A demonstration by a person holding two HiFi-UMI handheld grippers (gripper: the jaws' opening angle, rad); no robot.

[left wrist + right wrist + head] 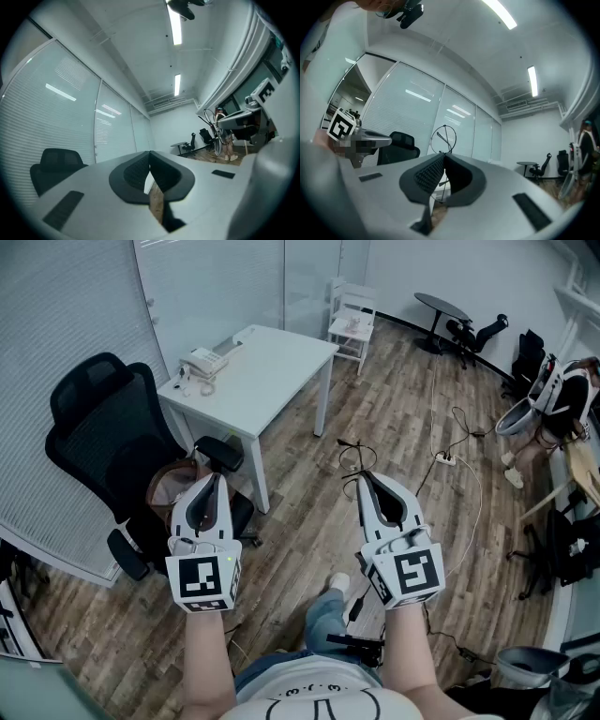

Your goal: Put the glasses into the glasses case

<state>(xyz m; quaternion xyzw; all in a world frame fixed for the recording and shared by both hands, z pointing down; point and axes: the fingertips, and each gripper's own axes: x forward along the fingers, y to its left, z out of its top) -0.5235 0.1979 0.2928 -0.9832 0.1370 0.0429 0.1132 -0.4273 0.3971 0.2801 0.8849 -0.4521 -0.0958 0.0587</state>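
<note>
The right gripper [362, 480] is held level above the wooden floor [309, 521], short of the white table's [272, 357] near end. Its jaws are shut on thin round wire-rimmed glasses [443, 137], which stick up past the jaw tips towards the table. The left gripper [218, 478] is held beside it, close to the table's near leg. Its jaws are closed together with nothing between them. A black office chair [98, 423] stands left of the table, and a white telephone [202, 362] sits on the table's left edge.
</note>
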